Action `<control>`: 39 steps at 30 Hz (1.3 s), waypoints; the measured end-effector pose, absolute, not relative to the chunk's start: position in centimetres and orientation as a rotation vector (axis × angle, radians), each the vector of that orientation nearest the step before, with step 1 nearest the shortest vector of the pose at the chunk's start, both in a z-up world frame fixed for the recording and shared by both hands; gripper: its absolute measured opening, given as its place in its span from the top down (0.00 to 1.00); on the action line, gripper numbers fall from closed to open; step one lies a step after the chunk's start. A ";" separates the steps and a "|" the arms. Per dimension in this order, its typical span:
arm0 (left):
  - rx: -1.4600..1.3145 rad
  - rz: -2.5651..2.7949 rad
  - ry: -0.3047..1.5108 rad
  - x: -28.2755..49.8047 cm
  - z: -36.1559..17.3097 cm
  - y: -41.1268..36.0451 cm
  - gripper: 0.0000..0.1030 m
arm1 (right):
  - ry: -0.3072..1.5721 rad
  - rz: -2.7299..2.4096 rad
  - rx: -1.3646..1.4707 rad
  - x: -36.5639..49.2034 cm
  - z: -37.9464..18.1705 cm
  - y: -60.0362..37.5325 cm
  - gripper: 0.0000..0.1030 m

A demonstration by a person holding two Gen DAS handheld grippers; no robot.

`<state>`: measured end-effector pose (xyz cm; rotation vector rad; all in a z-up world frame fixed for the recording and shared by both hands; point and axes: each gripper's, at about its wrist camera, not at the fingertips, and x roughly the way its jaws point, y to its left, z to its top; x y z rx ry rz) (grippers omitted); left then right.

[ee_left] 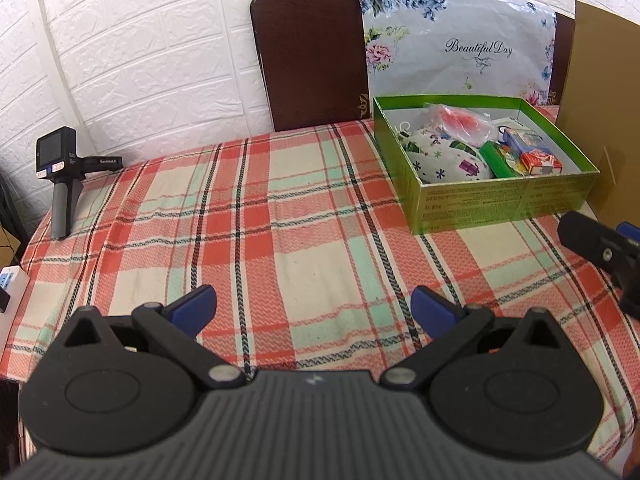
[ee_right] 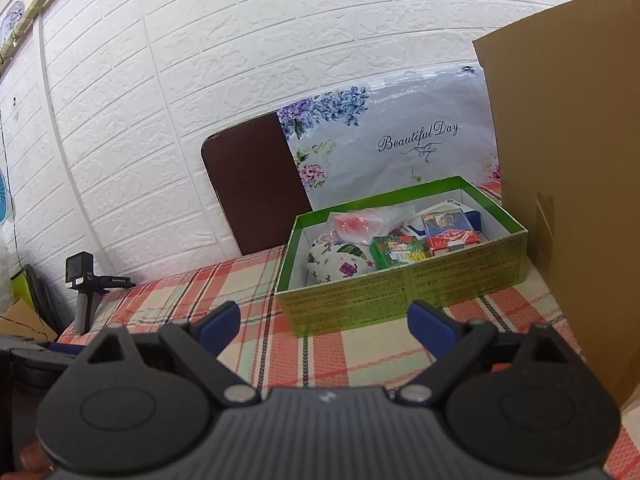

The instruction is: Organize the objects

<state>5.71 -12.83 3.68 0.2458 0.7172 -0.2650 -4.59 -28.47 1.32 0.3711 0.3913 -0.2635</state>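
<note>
A green open box (ee_left: pixel 500 196) stands at the far right of the plaid-covered table (ee_left: pixel 280 220); it also shows in the right wrist view (ee_right: pixel 400 284). In it lie a white patterned pouch (ee_left: pixel 444 158), a clear bag with something red (ee_left: pixel 460 120), a small green pack (ee_left: pixel 498 156) and a red-and-blue card box (ee_left: pixel 534 152). My left gripper (ee_left: pixel 314 308) is open and empty over the bare cloth, well short of the box. My right gripper (ee_right: pixel 324 322) is open and empty, just in front of the box's near wall. Its edge shows at the right of the left wrist view (ee_left: pixel 600 248).
A tall cardboard box (ee_right: pixel 568 184) stands right of the green box. A brown board (ee_left: pixel 308 52) and a floral "Beautiful Day" bag (ee_left: pixel 460 48) lean on the white brick wall. A black handheld camera (ee_left: pixel 64 176) stands at the table's far left corner.
</note>
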 end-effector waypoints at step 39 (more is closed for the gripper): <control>0.266 -0.257 0.802 6.3 1.6 -13.7 0.00 | 0.427 -0.271 0.420 -4.1 -0.5 -29.3 0.08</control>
